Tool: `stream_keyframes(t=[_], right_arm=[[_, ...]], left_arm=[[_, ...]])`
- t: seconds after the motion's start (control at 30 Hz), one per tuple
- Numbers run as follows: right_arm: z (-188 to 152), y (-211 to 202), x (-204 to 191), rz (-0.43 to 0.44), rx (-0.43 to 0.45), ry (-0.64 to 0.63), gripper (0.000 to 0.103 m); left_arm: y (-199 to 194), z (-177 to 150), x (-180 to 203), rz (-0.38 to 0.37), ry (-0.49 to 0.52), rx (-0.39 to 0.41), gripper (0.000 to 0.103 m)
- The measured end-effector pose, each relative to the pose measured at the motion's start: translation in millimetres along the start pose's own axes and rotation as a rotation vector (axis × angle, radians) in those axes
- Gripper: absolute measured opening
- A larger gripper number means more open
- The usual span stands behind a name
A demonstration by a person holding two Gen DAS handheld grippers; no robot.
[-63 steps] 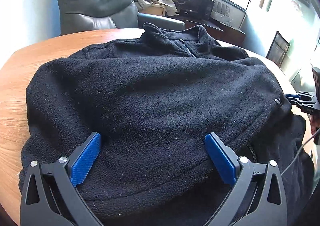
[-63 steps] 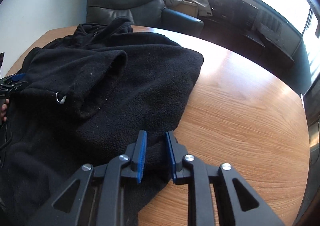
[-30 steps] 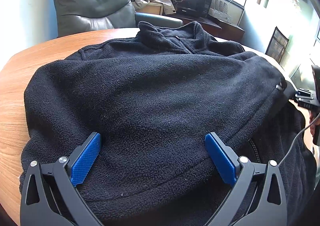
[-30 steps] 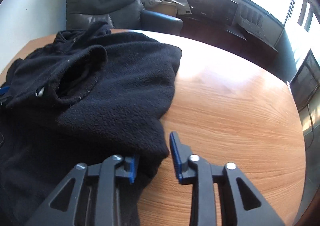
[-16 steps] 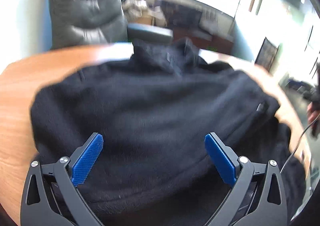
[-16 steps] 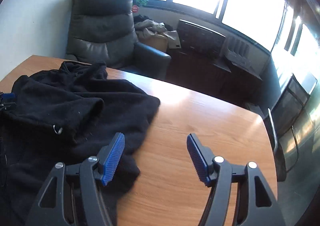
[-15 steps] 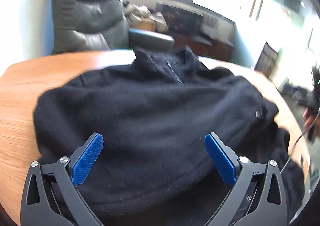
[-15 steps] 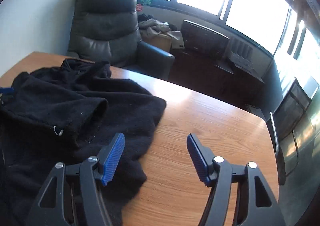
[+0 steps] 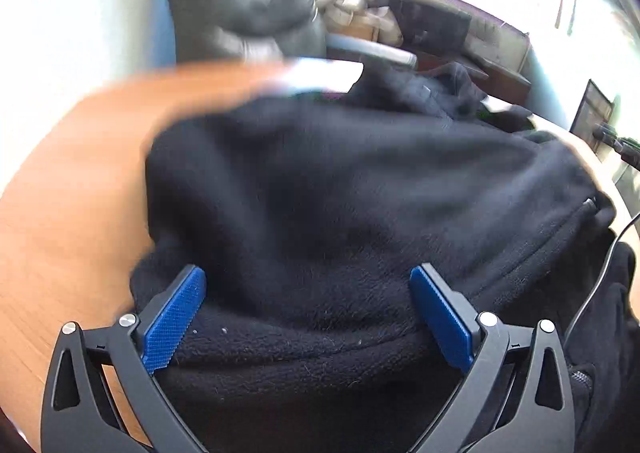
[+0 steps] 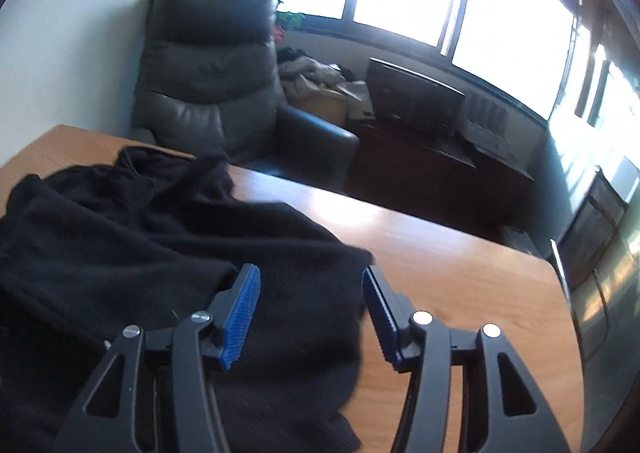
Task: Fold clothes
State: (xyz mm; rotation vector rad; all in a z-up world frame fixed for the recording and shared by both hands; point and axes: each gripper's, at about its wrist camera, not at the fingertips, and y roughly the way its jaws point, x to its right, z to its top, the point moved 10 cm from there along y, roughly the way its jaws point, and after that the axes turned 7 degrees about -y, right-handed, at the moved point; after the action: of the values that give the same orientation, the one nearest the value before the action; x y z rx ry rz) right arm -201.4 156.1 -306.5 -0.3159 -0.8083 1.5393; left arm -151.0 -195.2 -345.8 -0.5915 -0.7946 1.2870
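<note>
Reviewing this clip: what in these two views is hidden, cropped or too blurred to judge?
- Left wrist view: motion blur smears the black fleece jacket, its collar and the wooden table.
- Left wrist view: the jacket's near hem is hidden behind the left gripper.
- Right wrist view: the jacket's left side is cut by the frame; the right gripper covers part.

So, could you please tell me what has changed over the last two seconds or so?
The right tool, earlier shut on the black fleece jacket at its edge, has let go, opened and lifted back. The left tool stays wide open, low over the jacket, which still lies on the wooden table.
</note>
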Motion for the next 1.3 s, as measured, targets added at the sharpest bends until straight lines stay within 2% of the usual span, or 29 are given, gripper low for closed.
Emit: stream_keyframes(t=[0.03,0.17,0.2,0.23,0.27,0.4,0.47,0.53,0.57,0.6,0.63,0.73,0.9,1.0,1.13,1.23,1.3], right_arm=[[16.5,-0.1,-8.4,0.028,0.039,-0.008,0.056],[-1.1,64.8,-72.1,0.098,-0.126,-0.127,0.055],[-9.0,77.3,-72.7,0.088,-0.133,-0.118,0.054],[-17.0,89.6,-72.6,0.075,-0.138,-0.108,0.06],[-19.5,91.1,-69.1,0.065,-0.142,-0.096,0.066],[-28.6,92.4,-56.2,0.028,-0.147,-0.058,0.075],[-29.4,93.4,-56.0,0.016,-0.145,-0.065,0.077],[-30.7,95.3,-58.4,0.013,-0.147,-0.065,0.078],[-29.5,92.6,-56.4,0.013,-0.147,-0.065,0.078],[-22.4,93.0,-59.5,0.01,-0.148,-0.065,0.079],[-20.4,93.9,-59.5,0.007,-0.148,-0.067,0.079],[-17.4,93.0,-61.1,-0.008,-0.15,-0.078,0.08],[-4.6,83.4,-69.5,-0.036,-0.181,-0.149,0.08],[45.3,52.1,-114.3,0.097,-0.031,-0.203,0.08],[111.2,3.4,-175.4,0.277,0.173,-0.272,0.082],[123.9,7.6,-249.4,0.406,0.191,-0.354,0.082],[120.1,15.4,-272.0,0.435,0.184,-0.363,0.081]], left_arm=[[0.4,0.6,-0.4,0.005,0.001,-0.004,0.103],[-4.1,0.1,-2.1,0.039,-0.002,-0.01,0.103],[-7.3,0.3,-2.8,0.048,-0.006,-0.008,0.103],[-11.5,1.8,-3.8,0.06,-0.011,0.0,0.103],[-14.5,4.2,-5.1,0.071,-0.013,0.01,0.103],[-18.1,-11.5,-1.8,0.065,0.021,-0.004,0.103],[-26.5,-9.3,-4.3,0.071,0.003,0.018,0.101],[-38.8,-3.5,-9.5,0.095,-0.023,0.062,0.09],[-49.0,1.3,-13.6,0.128,-0.03,0.117,0.091],[-59.5,6.1,-17.7,0.161,-0.036,0.172,0.1],[-61.6,6.9,-22.4,0.177,-0.049,0.184,0.103],[-32.3,-14.0,-33.7,0.137,-0.109,0.039,0.103],[-28.6,-19.2,-34.7,0.128,-0.102,0.004,0.103],[-28.7,-41.3,-31.5,0.117,-0.114,-0.049,0.103],[-43.3,-38.0,-20.7,0.105,-0.059,0.003,0.102],[-59.7,-23.4,-13.3,0.08,-0.023,0.093,0.103],[-57.0,-20.2,-12.3,0.058,0.003,0.082,0.103]])
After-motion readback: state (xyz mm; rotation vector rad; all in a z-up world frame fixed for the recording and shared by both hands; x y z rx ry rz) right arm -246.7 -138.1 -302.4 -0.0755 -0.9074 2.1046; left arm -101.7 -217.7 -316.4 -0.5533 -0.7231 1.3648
